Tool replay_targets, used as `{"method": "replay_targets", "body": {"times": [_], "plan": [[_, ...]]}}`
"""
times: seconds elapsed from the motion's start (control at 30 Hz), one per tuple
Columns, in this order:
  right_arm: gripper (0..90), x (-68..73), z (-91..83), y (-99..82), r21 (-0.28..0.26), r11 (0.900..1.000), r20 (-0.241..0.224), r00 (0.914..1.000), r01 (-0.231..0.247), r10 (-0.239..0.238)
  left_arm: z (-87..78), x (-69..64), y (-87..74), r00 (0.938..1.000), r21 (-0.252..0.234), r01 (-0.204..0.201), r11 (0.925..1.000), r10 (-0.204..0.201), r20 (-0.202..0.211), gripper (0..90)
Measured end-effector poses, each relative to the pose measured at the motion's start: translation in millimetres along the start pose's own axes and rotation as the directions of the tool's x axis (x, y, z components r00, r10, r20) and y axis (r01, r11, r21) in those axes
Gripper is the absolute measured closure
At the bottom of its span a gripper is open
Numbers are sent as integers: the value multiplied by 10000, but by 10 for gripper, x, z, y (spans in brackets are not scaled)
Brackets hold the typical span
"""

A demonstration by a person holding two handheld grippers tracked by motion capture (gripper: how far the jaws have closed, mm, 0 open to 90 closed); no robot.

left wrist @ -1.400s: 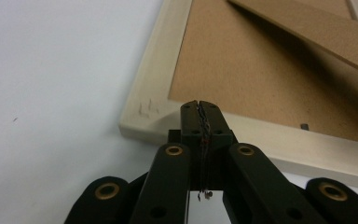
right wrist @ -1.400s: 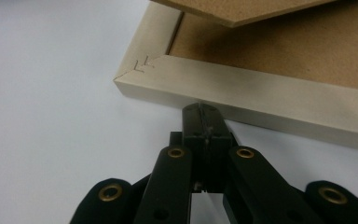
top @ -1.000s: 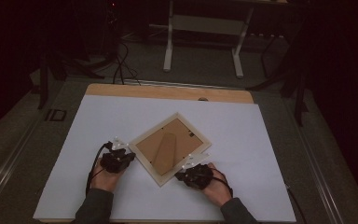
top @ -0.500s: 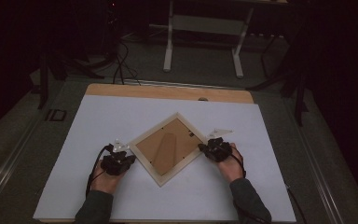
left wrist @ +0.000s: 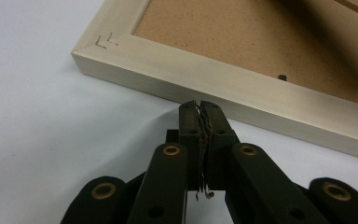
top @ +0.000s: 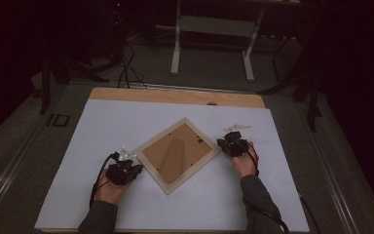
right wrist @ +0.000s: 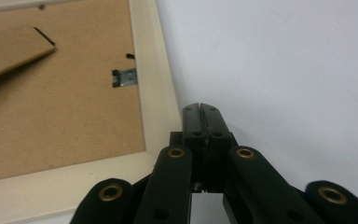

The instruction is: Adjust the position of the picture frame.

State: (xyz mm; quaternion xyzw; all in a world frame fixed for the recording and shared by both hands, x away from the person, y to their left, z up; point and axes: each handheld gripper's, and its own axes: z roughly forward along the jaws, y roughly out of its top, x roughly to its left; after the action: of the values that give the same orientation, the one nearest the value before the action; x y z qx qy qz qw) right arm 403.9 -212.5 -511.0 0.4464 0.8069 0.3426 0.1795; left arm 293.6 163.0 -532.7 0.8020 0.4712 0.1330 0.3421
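The picture frame (top: 177, 155) lies face down on the white sheet (top: 102, 122) that covers the table, turned like a diamond, its brown backing board up and its pale wooden border all around. A stand flap (top: 173, 157) lies flat along the middle of the backing.

Left gripper (top: 125, 171) sits low at the frame's lower left side, held in the person's left hand (top: 109, 189). Through the left gripper view, the 2 jaws are pressed together with nothing between them, their tips pointing at the frame's outer edge (left wrist: 242, 95) and just beside it; whether they actually touch the wood is hard to say from this angle. A small pencil mark (left wrist: 103, 42) shows on the near corner of the border.

Over to the right gripper (top: 232, 145), in the right hand (top: 245, 163), at the frame's right corner. Jaws closed there too, empty, tips beside the border's outer edge (right wrist: 161, 93) over the bare white sheet. In that right gripper view a small metal hanger clip (right wrist: 124, 77) sits on the backing close to the border.

So 2 closed tongs, 1 on each side of the frame, neither gripping it. The frame rests flat, near the middle of the sheet.
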Motion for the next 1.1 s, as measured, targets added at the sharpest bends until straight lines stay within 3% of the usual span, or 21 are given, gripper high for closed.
{"method": "replay_targets", "body": {"times": [0.67, 1.1], "plan": [[900, -123, 81, -157, 473, 9969, -440, 9969, -631, 652, 26, -49, 12, 9999, -11, 107, 9999, -107, 116, 900], [900, -118, 28, -177, 694, 9970, -376, 9986, -348, 374, 96, -80, 85, 9999, -43, -27, 10000, 27, -137, 900]]}}
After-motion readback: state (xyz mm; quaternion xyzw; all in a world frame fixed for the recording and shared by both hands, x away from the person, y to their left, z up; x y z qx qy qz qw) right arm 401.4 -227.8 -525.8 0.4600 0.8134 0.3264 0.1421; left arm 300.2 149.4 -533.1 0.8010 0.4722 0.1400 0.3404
